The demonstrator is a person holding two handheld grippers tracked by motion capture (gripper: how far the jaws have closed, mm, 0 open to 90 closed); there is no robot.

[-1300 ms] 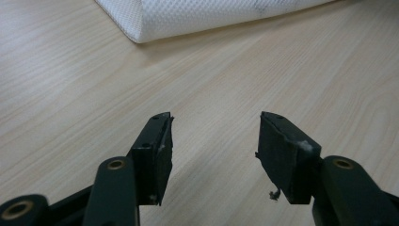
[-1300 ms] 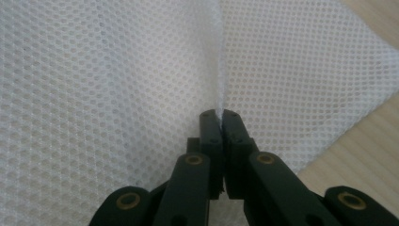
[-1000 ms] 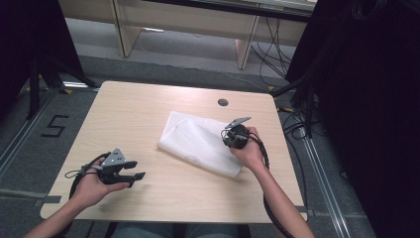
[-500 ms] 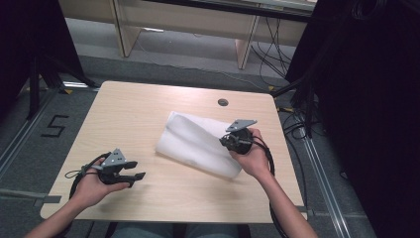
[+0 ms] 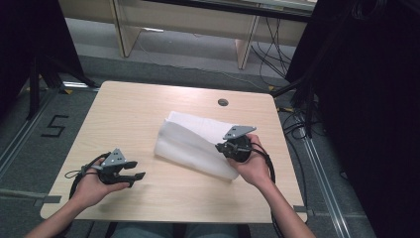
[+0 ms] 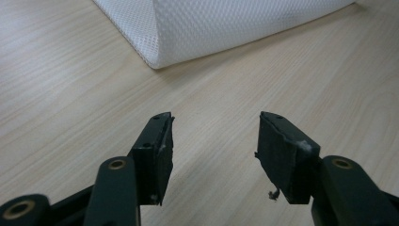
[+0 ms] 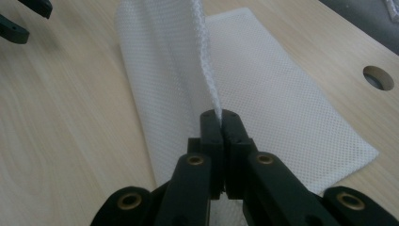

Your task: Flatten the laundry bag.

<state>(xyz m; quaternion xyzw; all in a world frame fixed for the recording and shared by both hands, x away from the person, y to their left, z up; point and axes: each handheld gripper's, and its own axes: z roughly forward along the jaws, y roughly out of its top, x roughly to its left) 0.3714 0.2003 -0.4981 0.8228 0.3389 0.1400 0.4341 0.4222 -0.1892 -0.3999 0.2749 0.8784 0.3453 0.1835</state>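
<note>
A white mesh cloth [image 5: 190, 141] lies on the middle of the wooden table [image 5: 129, 109]. My right gripper [image 5: 221, 147] is shut on the cloth's right edge and holds it up off the table. In the right gripper view the jaws [image 7: 220, 117] pinch a raised fold of the cloth [image 7: 282, 103], which drapes away from them. My left gripper [image 5: 137, 169] rests at the front left of the table with its jaws open and nothing between them. The left gripper view has the open gripper [image 6: 214, 136] over bare wood, a corner of the cloth [image 6: 226, 23] ahead of it.
A round cable hole [image 5: 223, 102] sits in the table beyond the cloth. Bare wood surrounds the cloth on the left and front. Cables trail from both grippers over the near edge. Desk legs and cables stand on the floor beyond the table.
My right gripper has risen and come a little toward the near side, lifting the cloth's right edge with it. The left gripper has stayed where it was.
</note>
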